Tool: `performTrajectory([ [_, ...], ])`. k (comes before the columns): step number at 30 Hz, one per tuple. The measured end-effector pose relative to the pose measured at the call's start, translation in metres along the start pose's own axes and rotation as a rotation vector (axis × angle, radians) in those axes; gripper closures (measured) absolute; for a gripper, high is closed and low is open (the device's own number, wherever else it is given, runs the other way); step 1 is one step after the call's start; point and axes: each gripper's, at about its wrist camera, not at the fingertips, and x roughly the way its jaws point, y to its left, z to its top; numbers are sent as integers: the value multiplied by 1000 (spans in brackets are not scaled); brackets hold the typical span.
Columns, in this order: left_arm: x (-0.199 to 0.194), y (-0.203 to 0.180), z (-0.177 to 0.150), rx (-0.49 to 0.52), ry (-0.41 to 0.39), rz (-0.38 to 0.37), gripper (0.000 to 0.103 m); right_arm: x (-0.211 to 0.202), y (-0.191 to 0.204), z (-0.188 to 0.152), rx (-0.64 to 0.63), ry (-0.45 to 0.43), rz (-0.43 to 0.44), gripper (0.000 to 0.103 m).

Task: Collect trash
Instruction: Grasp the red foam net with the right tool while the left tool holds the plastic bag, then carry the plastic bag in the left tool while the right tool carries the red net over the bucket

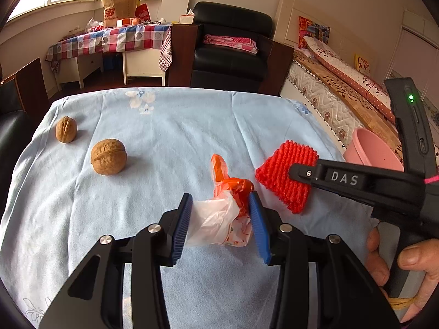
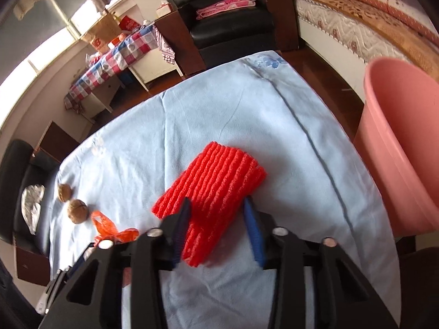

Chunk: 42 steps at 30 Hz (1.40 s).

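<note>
Left gripper [image 1: 221,220] clamps the plastic bag [image 1: 219,219] at the table's [image 1: 164,126] near edge. Right gripper [image 2: 216,230] straddles the red foam net [image 2: 211,192], jaws narrow (contact unclear). Risk: flimsy bag slipping before reaching the pink bin [image 2: 406,142].

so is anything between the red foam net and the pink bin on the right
Nothing visible does. The red foam net sits between the right gripper fingers, and only bare blue cloth lies between it and the pink bin beyond the table's right edge. The walnuts and plastic bag lie on the other side.
</note>
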Motion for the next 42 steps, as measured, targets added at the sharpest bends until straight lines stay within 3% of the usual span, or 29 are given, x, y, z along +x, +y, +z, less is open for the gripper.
performTrajectory([
  [4, 0, 0, 0, 1, -1, 2, 61, 1, 3, 1, -35, -9, 6, 92],
  [16, 0, -2, 0, 14, -6, 23, 61, -45, 7, -12, -222, -117, -49, 93],
  [23, 0, -2, 0, 20, -8, 34, 61, -60, 8, -39, -389, -67, -144, 93],
  [30, 1, -5, 0, 31, -5, 49, 61, -60, 15, -60, -512, -35, -186, 92],
  [42, -3, -14, -2, 38, 13, 37, 61, -51, 11, -70, -458, 24, -74, 92],
])
